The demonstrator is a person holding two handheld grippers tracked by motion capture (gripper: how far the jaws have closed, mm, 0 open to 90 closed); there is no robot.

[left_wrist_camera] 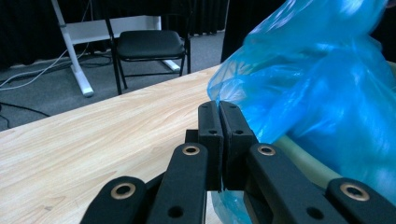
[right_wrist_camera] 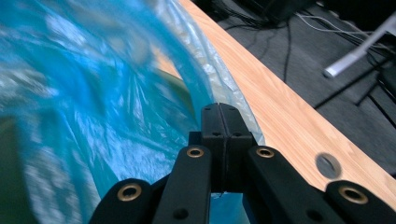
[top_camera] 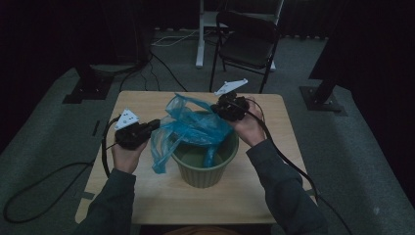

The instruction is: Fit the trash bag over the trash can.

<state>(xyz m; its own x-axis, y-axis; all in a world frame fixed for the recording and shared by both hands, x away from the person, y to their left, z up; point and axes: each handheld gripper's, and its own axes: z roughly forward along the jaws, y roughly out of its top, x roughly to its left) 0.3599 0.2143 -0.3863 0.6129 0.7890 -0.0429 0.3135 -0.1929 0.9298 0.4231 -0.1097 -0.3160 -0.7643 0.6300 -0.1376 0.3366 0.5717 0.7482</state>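
A: What is closest to the person?

B: Two sleeved forearms come up from the near edge of the desk (top_camera: 147, 196). The left claw (top_camera: 155, 125) is just left of the green bin (top_camera: 205, 166), with its jaws pressed together on a fold of the blue plastic bag (top_camera: 193, 128).

A: Does its own view confirm that?

B: Yes. In the left gripper view the left claw (left_wrist_camera: 219, 109) has its pads squeezed flat together, and the blue plastic bag (left_wrist_camera: 322, 88) billows up right beside and past the tips. The bin's green rim (left_wrist_camera: 303, 156) shows just under the film to the right of the jaws.

A: And the other one?

B: The right claw (top_camera: 219, 108) sits at the far right rim of the bin. In the right gripper view the right claw (right_wrist_camera: 226, 112) is also clamped tight, pinching the bag's pale edge (right_wrist_camera: 219, 65). The rest of the film spreads left of it.

A: Beyond them?

B: Past both claws, off the desk, stands a black folding chair (top_camera: 247, 41) on the grey carpet (top_camera: 342, 132).
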